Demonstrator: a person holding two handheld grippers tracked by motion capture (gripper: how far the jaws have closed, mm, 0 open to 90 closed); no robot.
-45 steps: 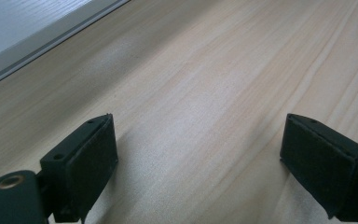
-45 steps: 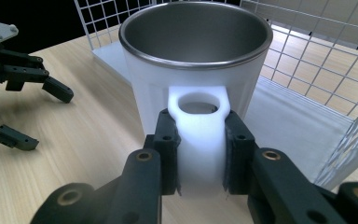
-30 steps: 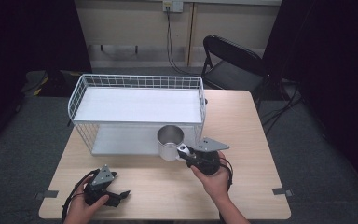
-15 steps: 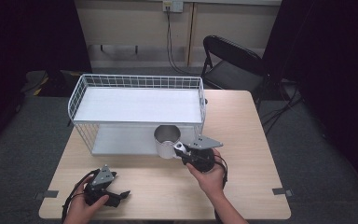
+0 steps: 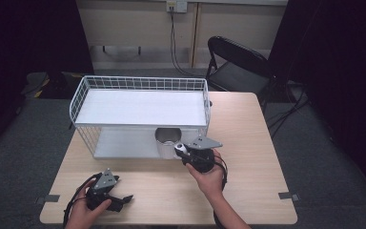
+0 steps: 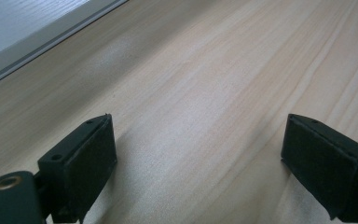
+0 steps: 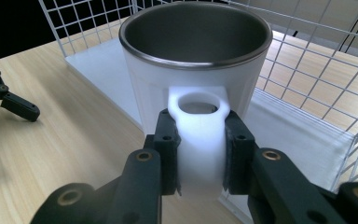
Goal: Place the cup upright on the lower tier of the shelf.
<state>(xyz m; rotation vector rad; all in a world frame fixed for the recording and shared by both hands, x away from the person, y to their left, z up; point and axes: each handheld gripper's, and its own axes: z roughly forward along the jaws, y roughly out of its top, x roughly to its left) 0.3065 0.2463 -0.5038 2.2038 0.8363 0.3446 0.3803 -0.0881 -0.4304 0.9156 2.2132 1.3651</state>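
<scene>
Right tool [image 7: 200, 140] clamped on white handle of steel-lined mug [image 7: 193, 56] at front edge of wire rack's [image 5: 138, 86] lower shelf; left tool [image 6: 196, 154] wide open, empty, low over surface [image 6: 205, 70].

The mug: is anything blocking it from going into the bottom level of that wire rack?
Nothing visible. The right tongs grip the mug by its handle at the rack's open front, with the lower shelf bare behind it.
</scene>
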